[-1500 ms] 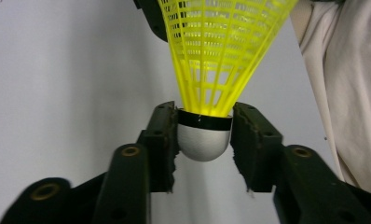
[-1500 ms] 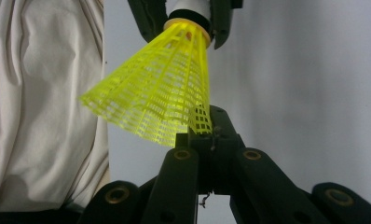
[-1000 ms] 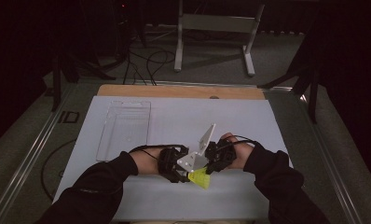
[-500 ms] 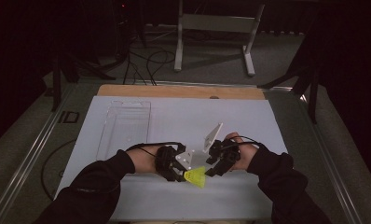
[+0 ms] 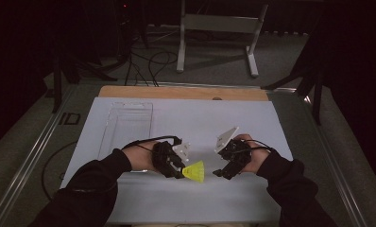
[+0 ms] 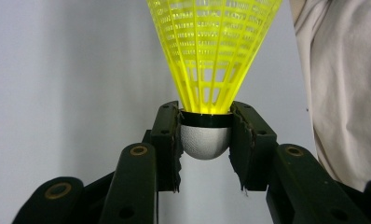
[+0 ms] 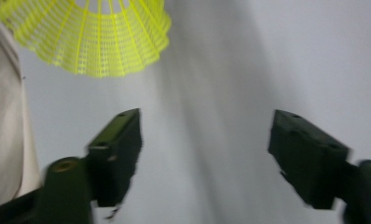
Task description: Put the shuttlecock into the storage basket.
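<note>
Clamping the grey rounded cork of a yellow plastic mesh shuttlecock (image 6: pixel 207 70) just above the white table (image 5: pixel 252 123), the left gripper (image 5: pixel 179 169) holds firm; the right gripper (image 5: pixel 221 172), fingers just spread and empty, hangs nearby.

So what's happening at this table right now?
A person works over a white table with a hand-held tool in each hand. The left tool pinches the grey rounded cork of a yellow plastic shuttlecock, its mesh skirt pointing toward the right tool. That one's jaws have just been opening, with nothing between them. A clear plastic tray lies behind.
</note>
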Motion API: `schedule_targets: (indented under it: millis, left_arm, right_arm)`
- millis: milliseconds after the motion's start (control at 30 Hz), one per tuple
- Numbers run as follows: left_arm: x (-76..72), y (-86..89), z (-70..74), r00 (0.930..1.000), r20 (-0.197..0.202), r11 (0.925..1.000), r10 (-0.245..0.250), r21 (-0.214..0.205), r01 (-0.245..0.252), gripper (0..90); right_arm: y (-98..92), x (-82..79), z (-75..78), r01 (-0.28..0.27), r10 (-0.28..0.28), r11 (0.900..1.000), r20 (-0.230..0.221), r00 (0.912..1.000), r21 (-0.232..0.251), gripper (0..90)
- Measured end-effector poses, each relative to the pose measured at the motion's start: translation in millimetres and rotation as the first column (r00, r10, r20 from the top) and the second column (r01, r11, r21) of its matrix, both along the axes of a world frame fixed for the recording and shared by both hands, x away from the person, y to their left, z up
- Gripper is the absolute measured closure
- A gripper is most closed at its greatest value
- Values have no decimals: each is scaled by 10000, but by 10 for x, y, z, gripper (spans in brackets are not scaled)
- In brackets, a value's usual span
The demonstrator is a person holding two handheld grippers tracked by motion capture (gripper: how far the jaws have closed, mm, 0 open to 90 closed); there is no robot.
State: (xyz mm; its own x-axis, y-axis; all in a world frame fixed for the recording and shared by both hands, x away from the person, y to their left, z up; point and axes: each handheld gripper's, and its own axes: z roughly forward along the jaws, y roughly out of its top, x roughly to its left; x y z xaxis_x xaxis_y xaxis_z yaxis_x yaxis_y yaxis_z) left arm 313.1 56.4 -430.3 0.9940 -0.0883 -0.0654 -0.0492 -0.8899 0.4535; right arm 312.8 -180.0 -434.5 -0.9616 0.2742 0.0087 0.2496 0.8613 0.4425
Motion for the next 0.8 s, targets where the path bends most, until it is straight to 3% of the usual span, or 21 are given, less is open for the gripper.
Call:
schedule_targets:
  millis: [200, 333, 533, 800]
  left_arm:
    - [56, 64, 65, 9959, -466, 9964, 779, 386, -761, 657]
    - [91, 101, 99, 9874, -738, 9879, 1397, 781, -1339, 657]
    - [135, 166, 159, 9821, -874, 9824, 1667, 998, -1579, 657]
    - [213, 265, 248, 9691, -1254, 9734, 2124, 1138, -1987, 657]
  right_arm:
    - [-103, 3, -6, 538, -539, 9978, 11, 9985, 383, 120]
    - [-174, 8, -10, 728, -728, 9947, -29, 9973, 725, 113]
    - [-262, -25, -36, 944, -964, 9885, 111, 9953, 1183, 112]
    - [-372, -99, -111, 1266, -1351, 9779, 411, 9900, 1665, 106]
